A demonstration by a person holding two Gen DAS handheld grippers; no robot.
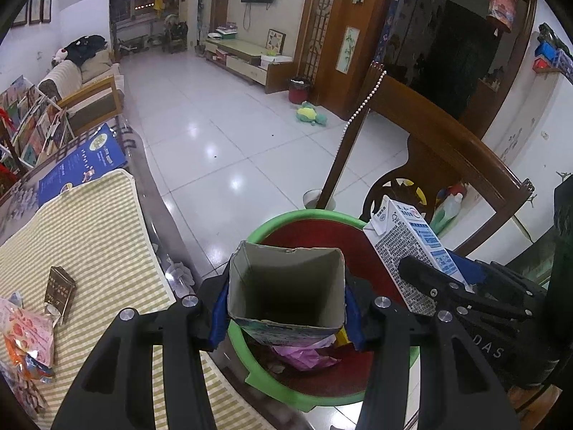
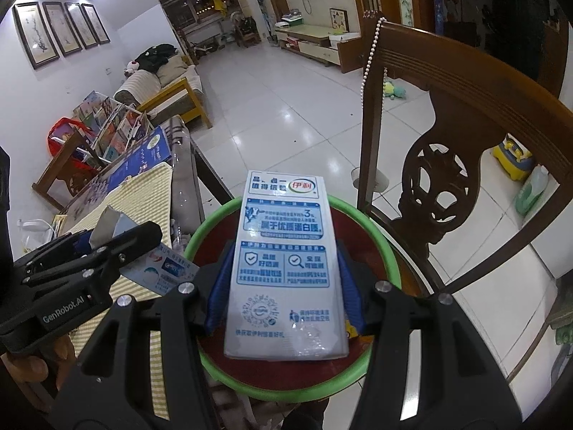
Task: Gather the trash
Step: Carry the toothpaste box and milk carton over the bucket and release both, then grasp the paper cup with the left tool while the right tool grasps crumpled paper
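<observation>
Over green bin (image 1: 272, 222), both tongs tilt down gripping cartons.

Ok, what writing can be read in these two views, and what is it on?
"GenRobot.AI": body of the left hand-held gripper.
"DAS": body of the right hand-held gripper, partly cut off.
"伊利": logo on the milk carton; its smaller print is blurred.
Blue booklet: unreadable.

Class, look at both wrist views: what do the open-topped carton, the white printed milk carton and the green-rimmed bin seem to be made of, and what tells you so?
Open-topped carton: probably thin paperboard; matte grey inside, ragged cut rim.
White printed milk carton: likely coated paperboard; glossy printed faces, folded seams.
Green-rimmed bin: seemingly moulded plastic; smooth, uniform green rim with a slight sheen.
</observation>
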